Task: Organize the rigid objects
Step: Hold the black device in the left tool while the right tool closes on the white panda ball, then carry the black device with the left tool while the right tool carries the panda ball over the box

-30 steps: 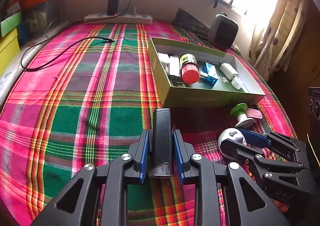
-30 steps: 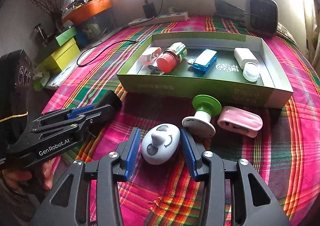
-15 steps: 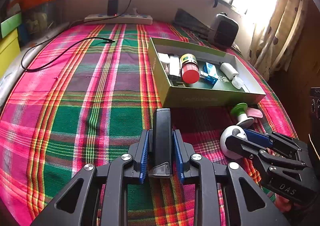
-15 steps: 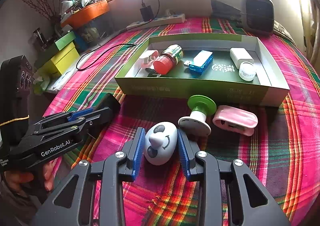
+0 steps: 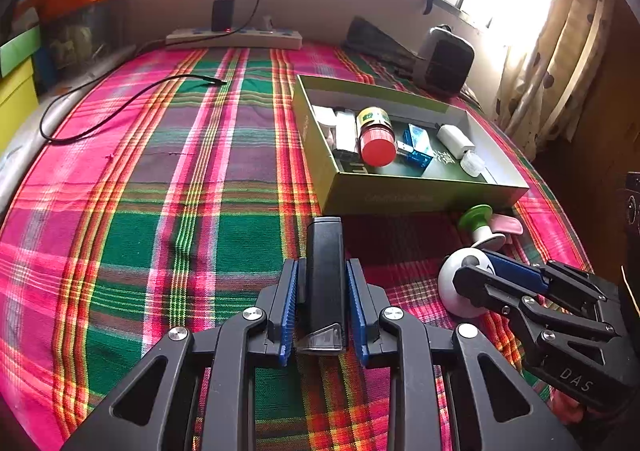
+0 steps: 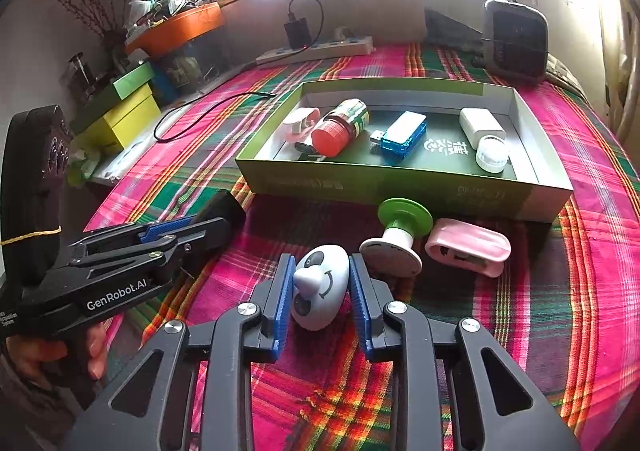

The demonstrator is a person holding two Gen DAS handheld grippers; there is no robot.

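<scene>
Closed further on white egg-shaped toy (image 6: 320, 285), right gripper (image 6: 320, 291), long axis forward toward green box (image 6: 400, 183); left gripper (image 5: 322, 301) clamped on black bar (image 5: 325, 275), likewise forward.

White lettering reading "GenRobot.AI" is showing on the side of the left gripper (image 6: 188, 229). The right gripper (image 5: 484, 271) is showing "DAS". White Chinese characters are showing on the green box (image 6: 400, 181) floor, too small to read.
</scene>
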